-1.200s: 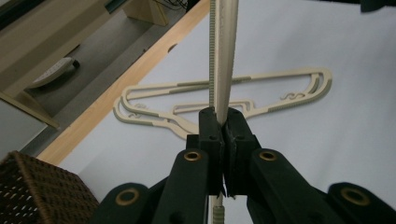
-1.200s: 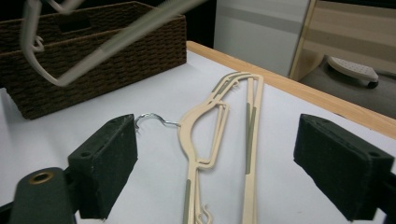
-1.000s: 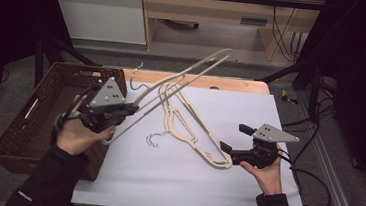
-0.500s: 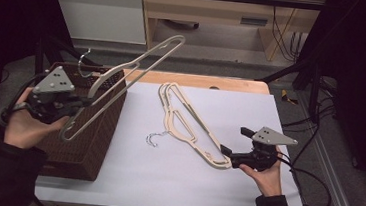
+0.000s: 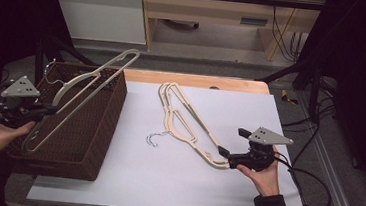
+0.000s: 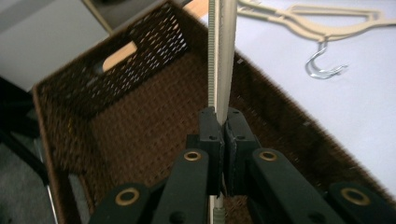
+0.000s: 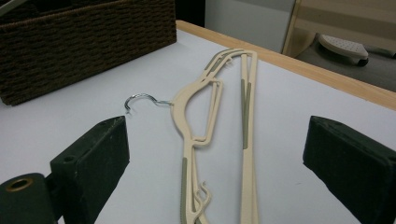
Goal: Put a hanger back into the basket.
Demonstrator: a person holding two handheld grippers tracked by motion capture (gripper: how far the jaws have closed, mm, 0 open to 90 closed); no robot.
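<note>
1. Over the dark brown woven wicker basket (image 5: 98, 141) at the left edge of the table, the left gripper (image 5: 37, 111) is clenched on a cream plastic clothes hanger with a grey ribbed grip strip (image 5: 89, 87); in the left gripper view its jaws pinch the hanger's thin bar (image 6: 219, 56) between their pads
2. That held hanger slants up from the near left to the far right, its metal hook above the basket's far left corner
3. On the white table top (image 5: 164, 181), a stack of matching cream hangers (image 5: 184, 118) lies flat near the middle, their silver wire hook (image 5: 154, 138) pointing toward the basket
4. At the near right, the right gripper (image 5: 224, 154) rests with its jaws released, spread to either side of the stack's near end (image 7: 219, 154)
</note>
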